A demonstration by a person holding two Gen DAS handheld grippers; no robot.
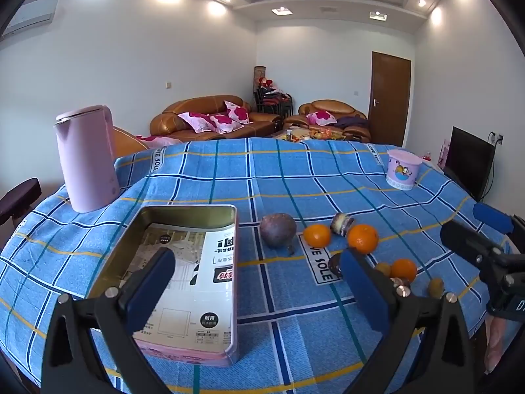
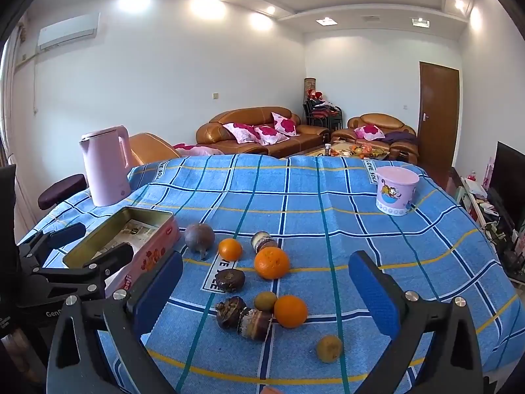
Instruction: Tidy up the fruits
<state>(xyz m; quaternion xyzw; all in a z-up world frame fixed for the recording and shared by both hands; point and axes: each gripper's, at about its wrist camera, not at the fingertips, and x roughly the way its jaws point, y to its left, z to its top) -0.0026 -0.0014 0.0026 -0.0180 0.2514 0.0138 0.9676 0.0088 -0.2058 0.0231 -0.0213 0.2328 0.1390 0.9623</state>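
Observation:
An open pink tin box (image 1: 183, 282) lined with printed paper lies on the blue checked tablecloth; it also shows in the right wrist view (image 2: 131, 239). Three oranges (image 2: 271, 262) (image 2: 229, 249) (image 2: 290, 311), a purple passion fruit (image 2: 199, 235), dark water chestnuts (image 2: 230, 279) and small brown-green fruits (image 2: 329, 348) lie scattered to its right. My left gripper (image 1: 259, 285) is open and empty, its left finger over the box. My right gripper (image 2: 265, 298) is open and empty, hovering above the fruits.
A pink kettle (image 1: 87, 159) stands at the table's far left. A pink cartoon bucket (image 1: 403, 169) stands at the far right. The table edge curves away on both sides. Sofas and a door are behind.

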